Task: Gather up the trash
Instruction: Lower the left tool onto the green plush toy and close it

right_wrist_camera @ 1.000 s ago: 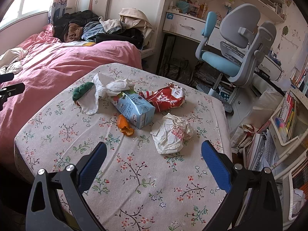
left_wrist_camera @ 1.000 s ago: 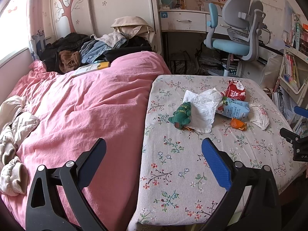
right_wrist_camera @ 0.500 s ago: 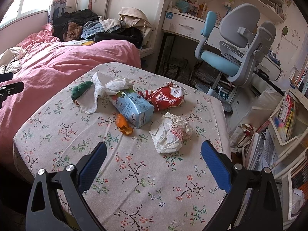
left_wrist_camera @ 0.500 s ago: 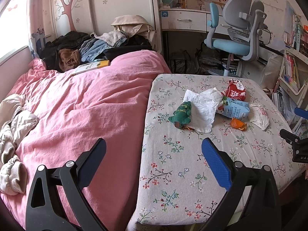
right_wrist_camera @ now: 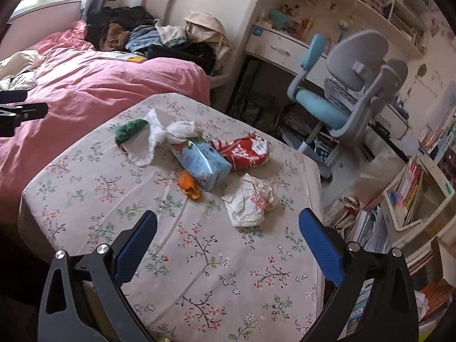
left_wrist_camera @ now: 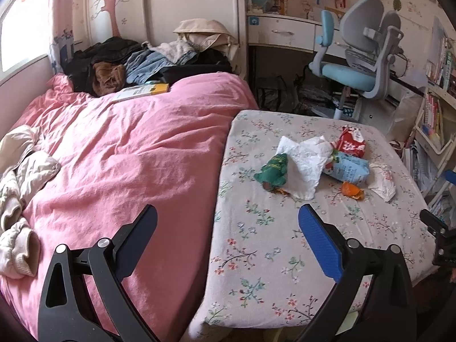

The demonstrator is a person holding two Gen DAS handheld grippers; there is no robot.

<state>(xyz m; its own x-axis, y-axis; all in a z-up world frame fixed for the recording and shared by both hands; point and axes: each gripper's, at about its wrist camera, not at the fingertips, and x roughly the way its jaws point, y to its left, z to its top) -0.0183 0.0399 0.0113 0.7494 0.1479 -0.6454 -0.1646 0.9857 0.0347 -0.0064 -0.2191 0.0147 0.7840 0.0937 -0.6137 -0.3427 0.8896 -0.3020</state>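
Observation:
Trash lies in a loose cluster on the floral cloth (right_wrist_camera: 199,250): a blue carton (right_wrist_camera: 203,162), a red snack bag (right_wrist_camera: 245,152), a crumpled white wrapper (right_wrist_camera: 249,201), an orange scrap (right_wrist_camera: 189,186), white tissue (right_wrist_camera: 154,139) and a green wrapper (right_wrist_camera: 128,129). The same pile shows in the left wrist view, with the carton (left_wrist_camera: 349,168), tissue (left_wrist_camera: 305,168) and green wrapper (left_wrist_camera: 272,171). My right gripper (right_wrist_camera: 228,225) is open just short of the white wrapper. My left gripper (left_wrist_camera: 226,221) is open over the seam between the pink bedding and the cloth, nothing between its fingers.
A pink duvet (left_wrist_camera: 128,156) with a clothes pile (left_wrist_camera: 148,62) fills the left. A blue-grey desk chair (right_wrist_camera: 342,94) and white desk (right_wrist_camera: 279,45) stand beyond the floral surface. Bookshelves and a bin of books (right_wrist_camera: 410,196) crowd the right side.
The right gripper has tilted and edged forward, so the trash pile sits a little closer and higher. The left gripper has barely shifted. Both stay open.

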